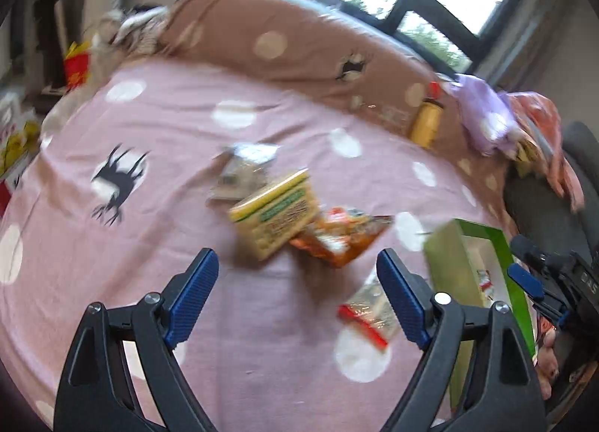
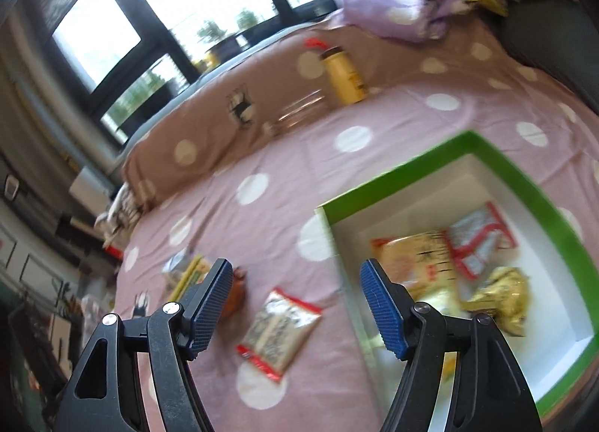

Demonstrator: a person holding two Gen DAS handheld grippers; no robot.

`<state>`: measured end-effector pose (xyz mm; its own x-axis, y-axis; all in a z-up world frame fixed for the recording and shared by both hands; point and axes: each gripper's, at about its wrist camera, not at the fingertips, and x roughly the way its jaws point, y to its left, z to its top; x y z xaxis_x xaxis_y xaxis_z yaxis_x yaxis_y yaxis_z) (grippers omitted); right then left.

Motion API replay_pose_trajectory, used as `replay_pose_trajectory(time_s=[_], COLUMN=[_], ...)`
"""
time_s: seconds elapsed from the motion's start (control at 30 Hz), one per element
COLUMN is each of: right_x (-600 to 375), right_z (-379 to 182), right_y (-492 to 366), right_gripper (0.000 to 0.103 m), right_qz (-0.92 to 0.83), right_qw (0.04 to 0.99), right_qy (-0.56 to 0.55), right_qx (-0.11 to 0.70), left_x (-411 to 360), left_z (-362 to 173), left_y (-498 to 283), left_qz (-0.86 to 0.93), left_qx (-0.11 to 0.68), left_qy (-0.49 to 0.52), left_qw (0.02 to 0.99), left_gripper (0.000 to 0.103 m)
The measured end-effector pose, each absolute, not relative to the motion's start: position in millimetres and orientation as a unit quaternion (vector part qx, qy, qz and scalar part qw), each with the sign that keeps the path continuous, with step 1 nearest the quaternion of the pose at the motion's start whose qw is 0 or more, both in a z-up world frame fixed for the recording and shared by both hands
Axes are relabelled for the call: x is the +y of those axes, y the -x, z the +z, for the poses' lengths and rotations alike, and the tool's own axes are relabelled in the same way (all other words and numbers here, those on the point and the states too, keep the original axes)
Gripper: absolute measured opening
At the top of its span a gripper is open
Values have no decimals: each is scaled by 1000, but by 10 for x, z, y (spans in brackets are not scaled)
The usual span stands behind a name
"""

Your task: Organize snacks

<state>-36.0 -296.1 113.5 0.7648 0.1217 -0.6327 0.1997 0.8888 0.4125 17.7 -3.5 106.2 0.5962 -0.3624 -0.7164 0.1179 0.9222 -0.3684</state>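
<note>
A: Hovering over the bed with nothing in its grasp, the left gripper [image 1: 297,295] has its blue ribbed pads spread wide. Only pink sheet shows in the gap.

B: Same for the right gripper [image 2: 295,304]: released, nothing between the pads, poised at the near left corner of the green-rimmed cardboard box with the white inside [image 2: 498,155].

A: What's already in that box?

B: A yellow-orange printed packet [image 2: 415,256], a red-and-white foil packet [image 2: 479,241] and a crinkly gold-wrapped sweet [image 2: 505,293]. Something pale lies below them, too blurred to name.

A: So the sorting is partly done. Still out on the pink polka-dot bedsheet [image 1: 157,125]: a clear packet with red end strips [image 1: 368,314], closest to the left claw and just left of the box.

B: Farther out, a flat yellow carton with green lettering [image 1: 275,213] overlaps an orange crinkly bag [image 1: 340,239], and a silvery foil pouch [image 1: 243,170] lies beyond them.

A: Four loose, by my count, about as many as are stowed. The yellow plastic bottle with a red cap [image 1: 426,123] stands far right on the brown spotted quilt [image 1: 292,46]; whether it belongs with the snacks, I can't judge.

B: Roughly halfway, I'd say. The red-striped packet looks the easiest next pick.
</note>
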Motion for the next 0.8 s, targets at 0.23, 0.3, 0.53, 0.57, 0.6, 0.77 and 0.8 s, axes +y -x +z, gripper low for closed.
replay_pose_trajectory(time_s=[0.23,0.3,0.53,0.57,0.6,0.77,0.8], right_x=[-2331,-2126,-1231,-1127,-1023,-723,-687], right_z=[905,926,998,961,907,560,488], right_y=[-249,-401,-1066,-1156,-1243,-1608,-1664], right_gripper=[71,71,71,71,71,71,71], right_qz=[38,35,72,74,75,62,58], right_qw=[878,877,872,871,871,859,857], right_qy=[-207,-177,-73,-62,-49,-28,-23], right_qx=[429,446,479,482,484,508,511], left_x=[358,414,701,742,778,946,964], left_z=[792,714,601,592,591,607,602], left_y=[-381,-435,-510,-510,-508,-483,-484], left_qz=[-83,-66,-30,-29,-20,28,30], left_qx=[471,486,501,502,502,497,497], left_qy=[159,155,175,182,184,174,177], left_qw=[863,858,847,845,845,850,849], left_gripper=[87,87,87,87,87,87,87])
